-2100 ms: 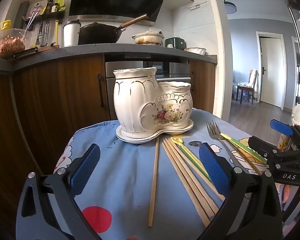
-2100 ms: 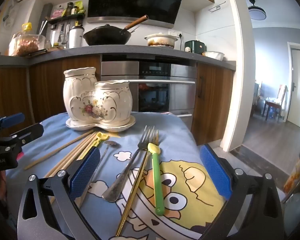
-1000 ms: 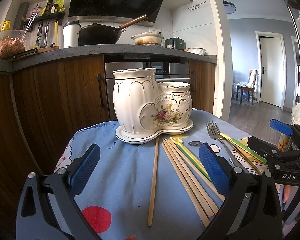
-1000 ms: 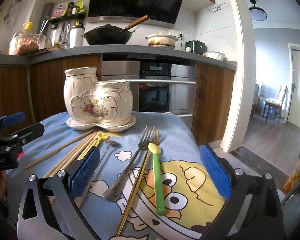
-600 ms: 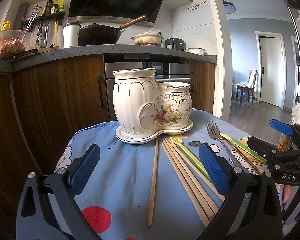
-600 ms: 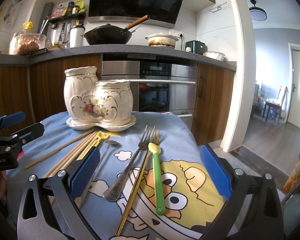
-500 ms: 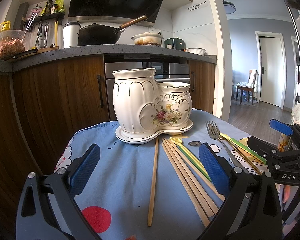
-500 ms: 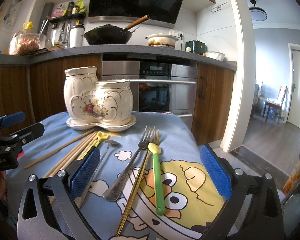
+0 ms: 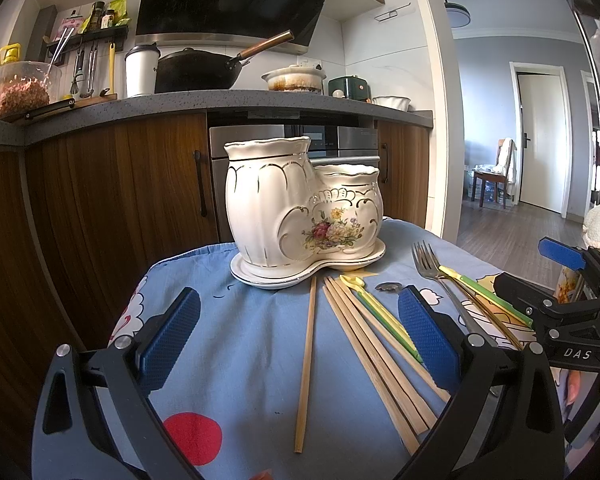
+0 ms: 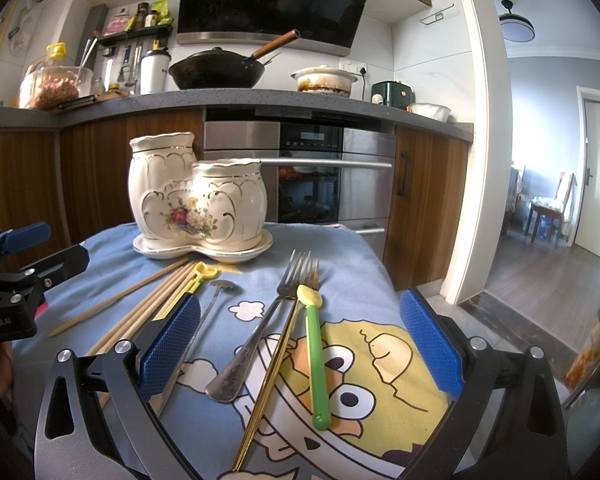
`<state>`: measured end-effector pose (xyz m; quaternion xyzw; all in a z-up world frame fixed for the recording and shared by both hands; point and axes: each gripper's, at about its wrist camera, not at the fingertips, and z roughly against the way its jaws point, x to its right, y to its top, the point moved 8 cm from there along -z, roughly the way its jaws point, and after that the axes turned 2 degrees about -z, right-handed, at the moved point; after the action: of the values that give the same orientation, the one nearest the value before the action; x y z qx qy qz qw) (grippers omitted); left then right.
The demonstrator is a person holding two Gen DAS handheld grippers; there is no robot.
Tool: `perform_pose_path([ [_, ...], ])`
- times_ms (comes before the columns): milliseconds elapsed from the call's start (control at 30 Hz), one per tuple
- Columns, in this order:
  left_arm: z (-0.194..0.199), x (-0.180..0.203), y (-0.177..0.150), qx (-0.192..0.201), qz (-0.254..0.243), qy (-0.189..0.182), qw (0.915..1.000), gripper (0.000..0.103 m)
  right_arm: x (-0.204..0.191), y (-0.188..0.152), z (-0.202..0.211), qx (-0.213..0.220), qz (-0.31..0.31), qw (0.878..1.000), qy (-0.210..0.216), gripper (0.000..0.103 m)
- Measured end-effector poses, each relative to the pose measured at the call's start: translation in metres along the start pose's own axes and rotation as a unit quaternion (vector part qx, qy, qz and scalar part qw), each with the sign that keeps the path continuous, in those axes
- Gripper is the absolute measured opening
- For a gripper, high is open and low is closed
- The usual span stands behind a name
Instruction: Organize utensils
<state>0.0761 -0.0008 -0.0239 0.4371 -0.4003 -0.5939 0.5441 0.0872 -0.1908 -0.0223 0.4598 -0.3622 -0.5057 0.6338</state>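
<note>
A white ceramic two-cup utensil holder (image 9: 300, 208) (image 10: 196, 200) stands on its saucer at the far side of the table. Wooden chopsticks (image 9: 372, 356) (image 10: 140, 308) lie in front of it, one (image 9: 306, 360) apart to the left. A silver fork (image 10: 260, 332), a gold fork (image 10: 276, 360), a green-handled yellow spoon (image 10: 316, 356) and another yellow-green spoon (image 9: 380, 316) lie on the cloth. My left gripper (image 9: 296, 340) is open and empty above the chopsticks. My right gripper (image 10: 300, 344) is open and empty above the forks.
The table wears a blue cartoon cloth (image 9: 236, 328) (image 10: 380, 360). Behind it stand wooden kitchen cabinets (image 9: 100, 200), an oven (image 10: 312, 176) and a worktop with a wok (image 10: 216, 68). A doorway to another room opens at the right (image 9: 540, 140).
</note>
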Motion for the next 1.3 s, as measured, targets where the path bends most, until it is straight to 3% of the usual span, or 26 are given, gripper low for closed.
perform_pose_path([
  [1000, 0.005, 0.005, 0.005, -0.002, -0.005, -0.001, 1.0000, 0.098, 0.003, -0.001, 0.000, -0.001, -0.016, 1.000, 0.001, 0.099],
  [1100, 0.000, 0.004, 0.001, -0.011, -0.006, -0.001, 0.9999, 0.098, 0.006, 0.000, -0.003, -0.006, -0.027, 1.000, 0.004, 0.099],
  [1300, -0.021, 0.001, -0.005, -0.070, -0.005, -0.022, 0.9973, 0.098, 0.010, 0.007, 0.002, -0.009, -0.037, 0.999, 0.018, 0.099],
])
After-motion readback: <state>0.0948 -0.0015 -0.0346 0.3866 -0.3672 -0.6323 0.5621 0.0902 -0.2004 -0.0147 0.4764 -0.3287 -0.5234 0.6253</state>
